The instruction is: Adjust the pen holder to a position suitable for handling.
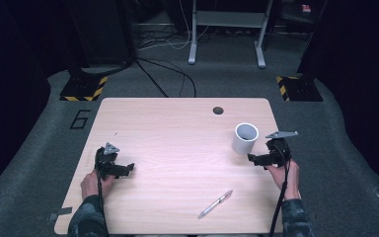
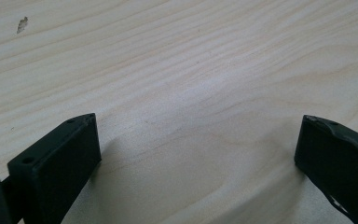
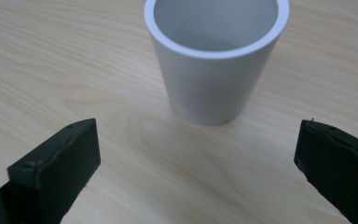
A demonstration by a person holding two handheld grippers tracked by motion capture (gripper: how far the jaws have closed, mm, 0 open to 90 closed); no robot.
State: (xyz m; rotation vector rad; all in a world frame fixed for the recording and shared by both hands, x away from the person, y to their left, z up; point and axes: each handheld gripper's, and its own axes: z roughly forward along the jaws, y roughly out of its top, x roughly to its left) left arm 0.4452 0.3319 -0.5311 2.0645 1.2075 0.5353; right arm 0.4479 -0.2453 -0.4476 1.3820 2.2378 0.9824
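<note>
A white cup (image 1: pixel 245 138) stands upright on the right side of the wooden table (image 1: pixel 177 128). My right gripper (image 1: pixel 253 159) sits just right of and below it, open, jaws wide apart and empty. In the right gripper view the cup (image 3: pixel 214 60) stands a short way beyond the jaws, centred between them, with an empty inside as far as I can see. My left gripper (image 1: pixel 128 168) rests at the table's left side, open with only bare wood (image 2: pixel 196 116) between its jaws. A silver pen (image 1: pixel 215 203) lies near the front edge, right of centre.
A dark round hole (image 1: pixel 218 110) sits in the table near the far edge. A small mark (image 2: pixel 22 24) shows on the wood ahead of the left gripper. Beyond the table are grey carpet, cables and a white frame's legs (image 1: pixel 225 29).
</note>
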